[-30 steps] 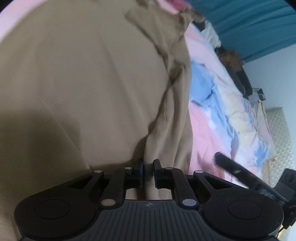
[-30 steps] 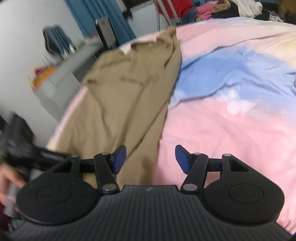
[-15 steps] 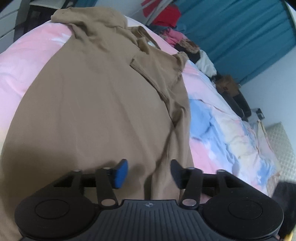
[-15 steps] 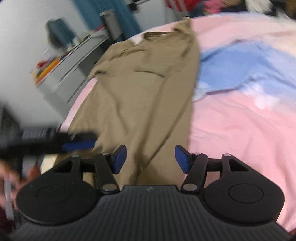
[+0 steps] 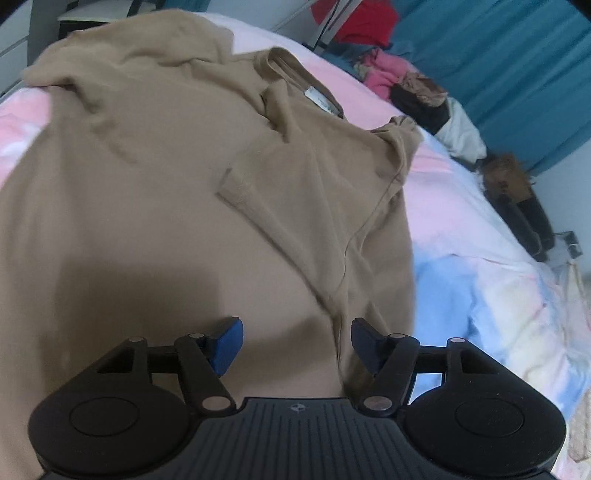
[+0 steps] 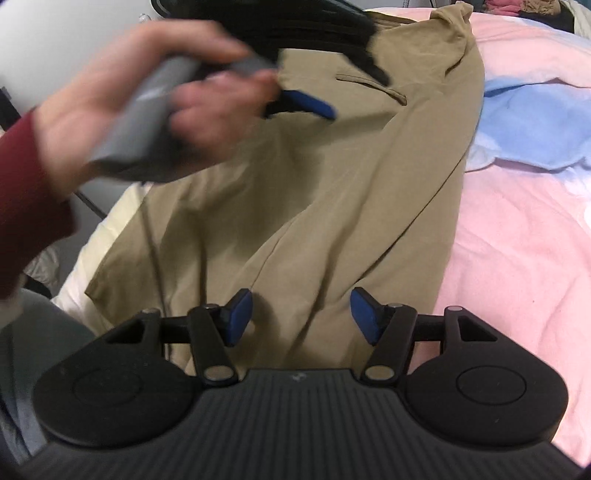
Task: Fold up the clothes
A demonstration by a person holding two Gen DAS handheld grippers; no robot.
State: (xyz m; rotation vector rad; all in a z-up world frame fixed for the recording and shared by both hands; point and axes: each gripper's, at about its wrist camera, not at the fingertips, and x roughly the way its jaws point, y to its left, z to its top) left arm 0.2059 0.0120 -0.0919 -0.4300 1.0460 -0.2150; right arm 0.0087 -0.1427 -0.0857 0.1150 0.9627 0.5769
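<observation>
A tan T-shirt [image 5: 155, 206] lies spread on the bed, collar and white label [image 5: 317, 98] at the far end, its right sleeve [image 5: 288, 192] folded in over the body. My left gripper [image 5: 295, 345] hovers open above the shirt's right side fold, holding nothing. In the right wrist view the same tan T-shirt [image 6: 332, 221] runs away from me, and my right gripper [image 6: 300, 317] is open over its near part, empty. The left gripper [image 6: 295, 96] shows there too, blurred, held by a hand [image 6: 147, 96] in a dark red sleeve, above the shirt's upper part.
The bed is covered by a pink, blue and yellow duvet [image 5: 480, 258] [image 6: 517, 221]. A heap of red, pink, black and white clothes [image 5: 406, 85] lies at the far edge before a teal curtain [image 5: 517, 55]. A white wall [image 6: 74, 22] is at left.
The left gripper let go of the shirt's side fold, opened, and lifted back and away over the shirt. The right gripper stayed open and shifted left over the shirt's near part.
</observation>
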